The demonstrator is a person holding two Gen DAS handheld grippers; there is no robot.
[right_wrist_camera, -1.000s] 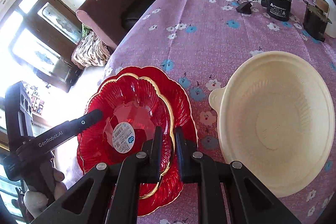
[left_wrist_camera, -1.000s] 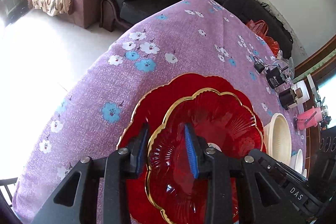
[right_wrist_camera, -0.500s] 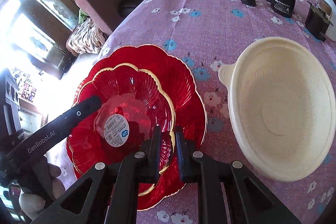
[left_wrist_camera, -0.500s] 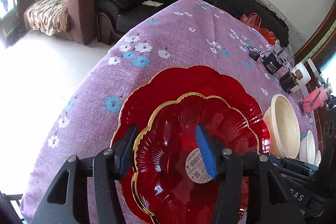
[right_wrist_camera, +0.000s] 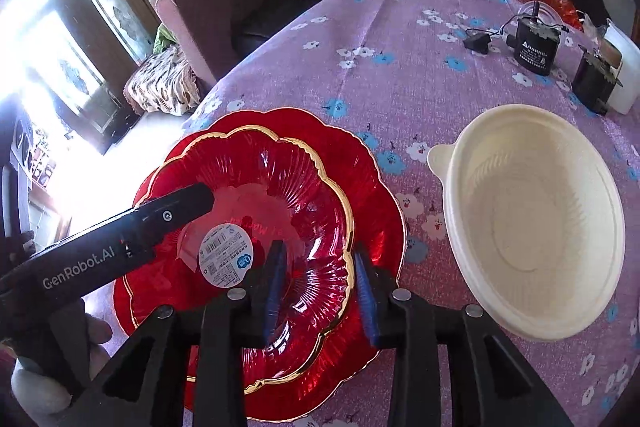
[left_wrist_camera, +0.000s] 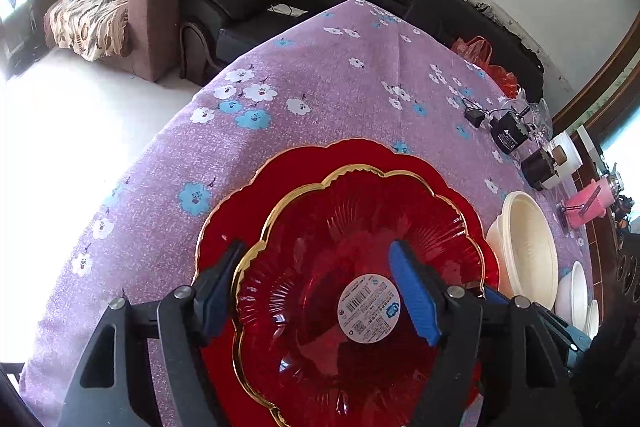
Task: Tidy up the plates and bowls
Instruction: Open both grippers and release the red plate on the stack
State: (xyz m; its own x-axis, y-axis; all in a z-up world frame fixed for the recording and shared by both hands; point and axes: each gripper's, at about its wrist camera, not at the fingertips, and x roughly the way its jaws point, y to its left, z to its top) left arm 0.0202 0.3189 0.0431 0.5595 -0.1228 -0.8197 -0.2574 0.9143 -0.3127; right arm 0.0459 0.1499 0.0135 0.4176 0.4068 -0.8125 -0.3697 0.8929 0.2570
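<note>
Where plates nest — both tongs point(right_wrist_camera: 316, 279) agape

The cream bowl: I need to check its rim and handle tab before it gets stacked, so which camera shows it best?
The right wrist view: the cream bowl lies near and whole, open side up, with its tab toward the red plates. The left wrist view shows it only small and squeezed at the right edge.

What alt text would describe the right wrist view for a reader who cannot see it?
The right hand-held gripper, open, straddles the gold rim of a small red plate stacked on a larger red plate on a purple floral tablecloth. The left hand-held gripper reaches over the plates; a cream bowl sits to their right.
</note>
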